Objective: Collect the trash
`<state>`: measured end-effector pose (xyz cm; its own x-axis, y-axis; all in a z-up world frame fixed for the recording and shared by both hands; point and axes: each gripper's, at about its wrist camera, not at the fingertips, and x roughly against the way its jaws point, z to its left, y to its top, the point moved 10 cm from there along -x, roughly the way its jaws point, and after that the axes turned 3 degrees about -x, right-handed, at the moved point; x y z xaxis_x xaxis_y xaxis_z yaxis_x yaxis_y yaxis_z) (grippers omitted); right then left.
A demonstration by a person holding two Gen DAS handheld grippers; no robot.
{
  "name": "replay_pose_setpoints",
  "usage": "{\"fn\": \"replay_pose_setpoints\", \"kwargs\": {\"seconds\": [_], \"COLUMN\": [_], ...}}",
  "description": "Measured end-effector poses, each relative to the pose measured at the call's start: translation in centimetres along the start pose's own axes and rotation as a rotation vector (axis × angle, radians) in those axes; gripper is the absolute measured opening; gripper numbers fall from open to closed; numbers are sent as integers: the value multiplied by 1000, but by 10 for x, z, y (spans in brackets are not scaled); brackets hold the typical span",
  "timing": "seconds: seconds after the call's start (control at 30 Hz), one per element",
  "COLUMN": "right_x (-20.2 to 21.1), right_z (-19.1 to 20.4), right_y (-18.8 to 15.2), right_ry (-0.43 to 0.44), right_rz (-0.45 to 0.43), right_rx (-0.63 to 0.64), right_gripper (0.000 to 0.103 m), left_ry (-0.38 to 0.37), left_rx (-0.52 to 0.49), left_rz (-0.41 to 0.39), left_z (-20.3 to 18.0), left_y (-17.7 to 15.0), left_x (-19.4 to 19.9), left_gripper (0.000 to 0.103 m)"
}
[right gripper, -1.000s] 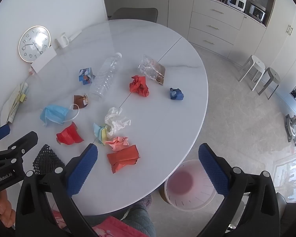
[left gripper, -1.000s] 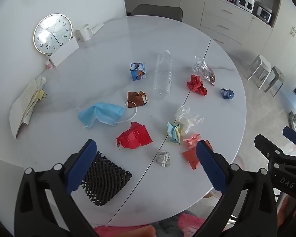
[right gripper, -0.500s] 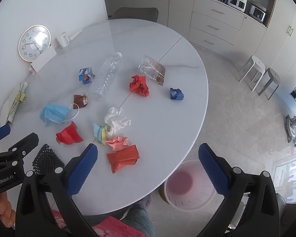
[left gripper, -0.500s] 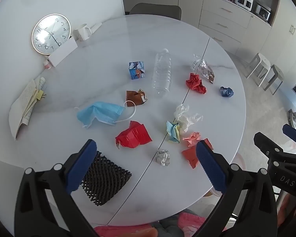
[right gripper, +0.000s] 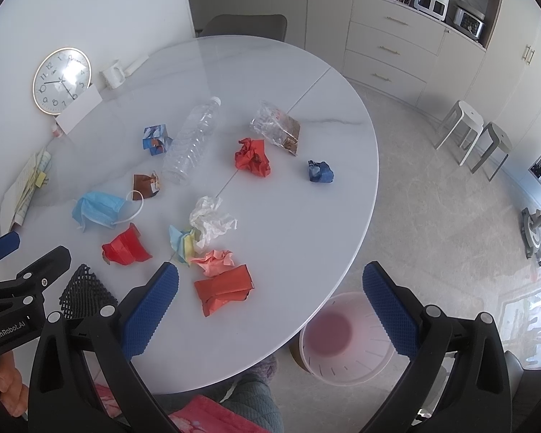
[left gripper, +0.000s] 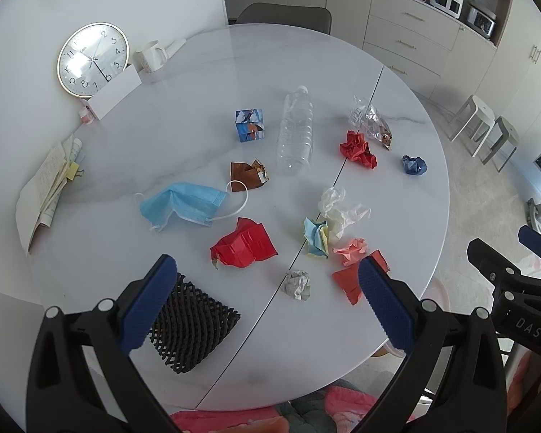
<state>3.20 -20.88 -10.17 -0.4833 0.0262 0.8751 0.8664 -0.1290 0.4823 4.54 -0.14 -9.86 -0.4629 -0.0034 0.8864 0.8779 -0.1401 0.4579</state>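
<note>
Several pieces of trash lie on the round white table (left gripper: 205, 108): a blue face mask (left gripper: 184, 205), red crumpled paper (left gripper: 243, 243), a black foam net (left gripper: 193, 332), a grey paper ball (left gripper: 298, 285), a clear bottle (left gripper: 295, 133) and an orange-red wrapper (right gripper: 223, 288). A pink bin (right gripper: 346, 339) stands on the floor by the table's near edge. My left gripper (left gripper: 267, 301) hangs open above the near table edge, holding nothing. My right gripper (right gripper: 270, 306) is open too, above the table edge and bin.
A clock (left gripper: 92, 57), white mug (left gripper: 149, 56), paper stack (left gripper: 48, 187) and picture cube (left gripper: 249, 125) sit toward the table's far left. A grey chair (left gripper: 285, 14) stands behind the table. Two stools (right gripper: 476, 137) and cabinets are at the right. A person's lap shows at the bottom.
Both views shifted only slightly; the left gripper drifted a little. Both grippers stay open and nothing on the table has moved.
</note>
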Motion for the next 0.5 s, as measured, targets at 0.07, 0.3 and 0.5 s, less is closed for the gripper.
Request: {"fn": "replay_pose_setpoints", "kwargs": {"seconds": [0.07, 0.3, 0.5], "right_x": [2, 2, 2], "right_z": [-2, 1, -1], "right_y": [1, 0, -1], "right_ry": [0, -1, 0], "right_rz": [0, 1, -1], "right_rx": [1, 6, 6], "right_gripper": [101, 101, 101], "left_ry": [-2, -3, -2], "left_rx": [0, 2, 3], "left_rz": [2, 8, 8], "left_z": [0, 0, 0], "left_y": [0, -2, -2], "left_x": [0, 0, 1], "left_gripper": [97, 97, 97]}}
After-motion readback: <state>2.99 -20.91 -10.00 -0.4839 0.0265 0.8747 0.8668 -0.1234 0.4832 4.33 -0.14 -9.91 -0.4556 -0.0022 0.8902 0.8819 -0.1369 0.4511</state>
